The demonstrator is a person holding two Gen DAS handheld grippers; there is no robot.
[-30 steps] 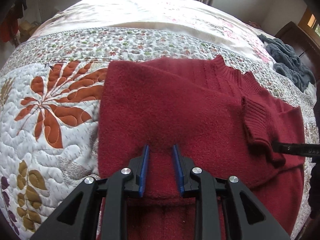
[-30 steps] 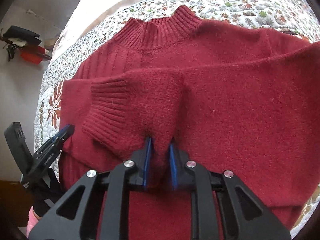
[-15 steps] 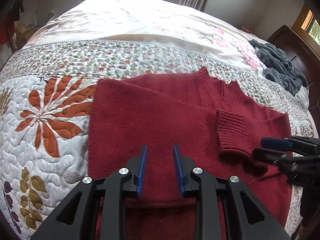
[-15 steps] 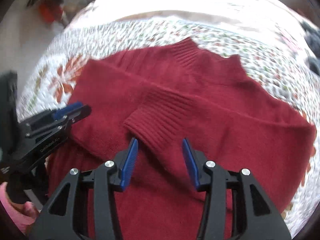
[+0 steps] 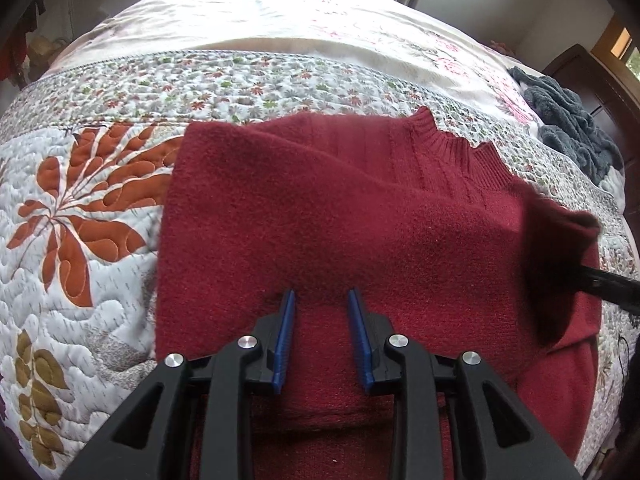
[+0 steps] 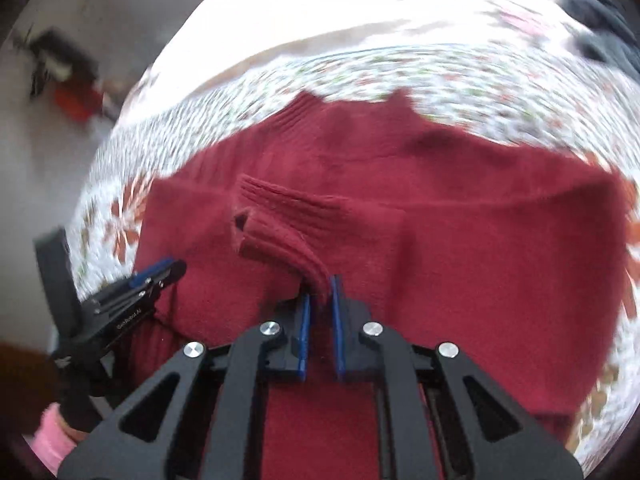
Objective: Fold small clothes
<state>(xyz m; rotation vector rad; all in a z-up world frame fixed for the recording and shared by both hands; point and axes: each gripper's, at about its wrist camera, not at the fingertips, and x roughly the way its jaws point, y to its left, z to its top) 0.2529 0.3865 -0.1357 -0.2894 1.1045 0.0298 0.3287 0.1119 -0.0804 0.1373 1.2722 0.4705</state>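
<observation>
A dark red knit sweater [image 5: 360, 216] lies flat on the quilted bedspread [image 5: 80, 208], collar [image 5: 456, 148] toward the far side and one sleeve folded across the body. My left gripper [image 5: 322, 320] hovers open low over the sweater's lower part, with nothing between its blue pads. In the right wrist view my right gripper [image 6: 320, 296] is shut on the ribbed sleeve cuff [image 6: 288, 216], which is bunched and raised off the body. The left wrist view shows that lifted cuff [image 5: 556, 240] as a blur at the right. The left gripper [image 6: 156, 280] shows at the sweater's left edge.
A dark grey fleecy cloth [image 5: 572, 132] lies on the bed at the far right, beside dark wooden furniture [image 5: 588, 68]. Floral quilt surrounds the sweater on the left and far sides. A pink sleeve [image 6: 52, 436] shows behind the left gripper.
My right gripper, shut on the sleeve a second ago, stood open over the cuff half a second ago and has now shut on it and lifted it. The left gripper barely moved.
</observation>
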